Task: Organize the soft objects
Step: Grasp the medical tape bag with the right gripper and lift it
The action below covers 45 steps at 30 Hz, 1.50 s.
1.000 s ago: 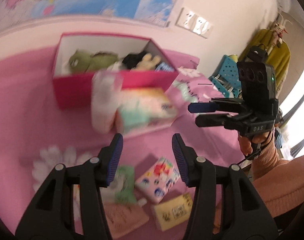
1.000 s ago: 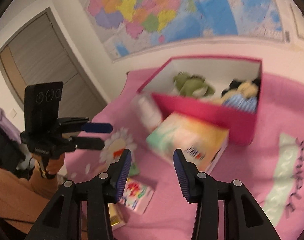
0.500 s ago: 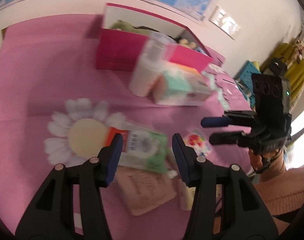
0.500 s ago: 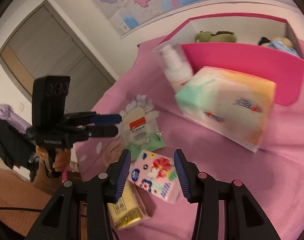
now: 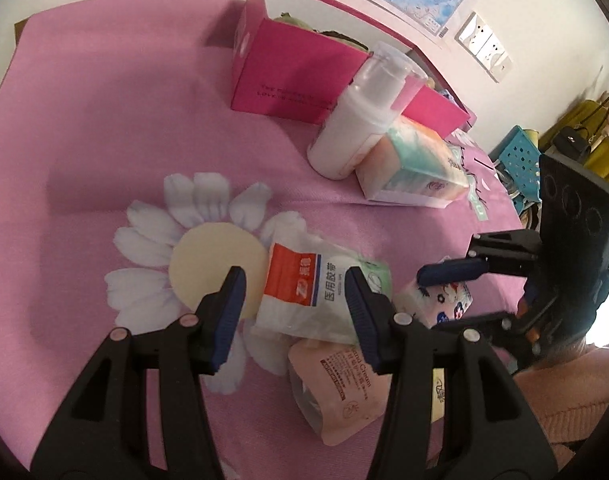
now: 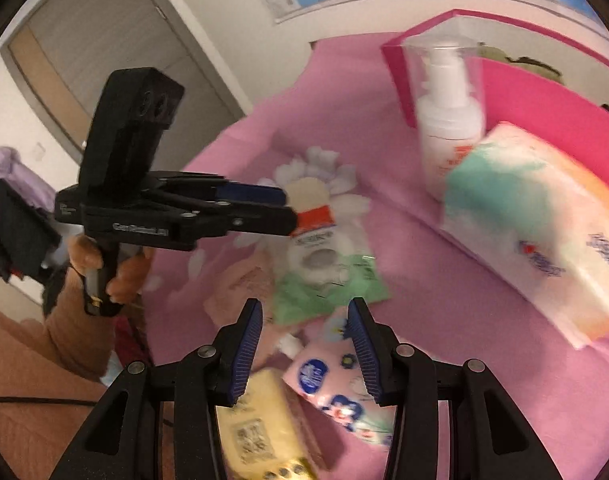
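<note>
between the left gripper's (image 5: 292, 312) parted, empty jaws lies the white cotton pack (image 5: 304, 292), on the pink bed cover (image 5: 104, 120). the right gripper (image 6: 304, 344), jaws likewise apart and empty, hangs over the floral tissue pack (image 6: 336, 384). this looks like the approach step; next, lower, clamp, and carry to the pink box (image 5: 288, 76) beyond.

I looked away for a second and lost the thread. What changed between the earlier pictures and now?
Both grippers came down from facing the pink box toward the small packs. The left gripper now straddles the cotton pack; the right gripper hangs over the floral tissue pack. Nothing was gripped; jaws unchanged, objects unmoved.
</note>
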Available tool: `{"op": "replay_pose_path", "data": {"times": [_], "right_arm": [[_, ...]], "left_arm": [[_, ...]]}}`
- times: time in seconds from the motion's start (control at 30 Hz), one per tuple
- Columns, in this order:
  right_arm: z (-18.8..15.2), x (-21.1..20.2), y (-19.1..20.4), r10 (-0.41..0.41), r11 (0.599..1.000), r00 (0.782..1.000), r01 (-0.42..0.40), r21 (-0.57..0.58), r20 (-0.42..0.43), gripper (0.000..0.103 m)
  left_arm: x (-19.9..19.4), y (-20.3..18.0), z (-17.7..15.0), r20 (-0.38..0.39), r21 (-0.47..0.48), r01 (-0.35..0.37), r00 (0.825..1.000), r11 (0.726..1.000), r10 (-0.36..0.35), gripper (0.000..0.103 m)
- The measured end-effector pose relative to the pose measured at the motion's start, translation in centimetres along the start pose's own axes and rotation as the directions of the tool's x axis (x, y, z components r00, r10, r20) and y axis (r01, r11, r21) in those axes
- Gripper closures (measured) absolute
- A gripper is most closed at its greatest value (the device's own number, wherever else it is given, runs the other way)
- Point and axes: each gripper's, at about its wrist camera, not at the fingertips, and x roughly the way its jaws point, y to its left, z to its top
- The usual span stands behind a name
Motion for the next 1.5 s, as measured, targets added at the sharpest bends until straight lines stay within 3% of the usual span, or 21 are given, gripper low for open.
{"op": "replay_pose_path", "data": {"times": [0.07,0.2,0.37,0.47,0.6,0.77,1.03,1.1,1.17,1.27,1.5], "right_arm": [[-0.2,-0.4,-0.7,-0.028,1.0,0.999,0.028,0.013,-0.016,0.058],[-0.5,-1.0,-1.4,-0.197,0.98,0.978,0.197,0.003,-0.067,0.057],[0.1,-2.2,-0.7,-0.079,0.996,0.997,0.08,0.034,-0.013,0.057],[0.5,-0.9,-0.2,-0.002,0.999,0.999,0.004,0.034,-0.048,0.057],[1.3,0.7,-1.1,0.029,0.997,0.994,-0.021,0.08,-0.103,0.057],[1.8,1.8,-1.5,0.0,0.995,0.987,0.016,0.098,-0.16,0.054],[1.3,0.3,-3.7,0.061,0.977,0.998,-0.058,0.207,-0.013,0.052],[1.2,-0.2,-4.2,0.044,0.973,0.999,-0.048,0.227,0.023,0.055],[1.1,-0.4,-4.3,0.016,0.974,0.999,-0.023,0.223,0.034,0.069],[1.3,-0.3,-4.6,-0.005,0.977,0.999,-0.005,0.215,0.046,0.075],[1.6,-0.1,-3.0,-0.03,0.988,0.995,0.015,0.156,0.091,0.079]], "left_arm": [[0.2,0.0,0.0,-0.01,0.003,0.008,1.0,1.0,-0.008,0.05],[0.4,0.1,-0.1,-0.021,0.009,0.033,0.999,0.999,-0.033,0.05],[0.9,-0.1,-0.4,-0.046,0.02,0.051,0.998,0.998,-0.05,0.05],[0.9,-0.2,-0.4,-0.051,0.023,0.062,0.997,0.998,-0.06,0.05],[0.8,-0.1,-0.6,-0.062,0.017,0.084,0.995,0.996,-0.082,0.05],[0.7,0.0,-0.7,-0.068,0.01,0.096,0.993,0.995,-0.095,0.05],[0.6,0.8,-0.5,-0.065,-0.018,0.146,0.987,0.989,-0.147,0.05],[0.7,0.9,-0.4,-0.058,-0.026,0.147,0.987,0.989,-0.148,0.05],[0.7,1.0,-0.4,-0.052,-0.036,0.151,0.987,0.988,-0.153,0.05],[0.7,1.2,-0.5,-0.047,-0.055,0.169,0.984,0.984,-0.172,0.051],[-0.7,-0.4,-0.5,-0.01,-0.023,0.173,0.985,0.985,-0.173,0.053]]}}
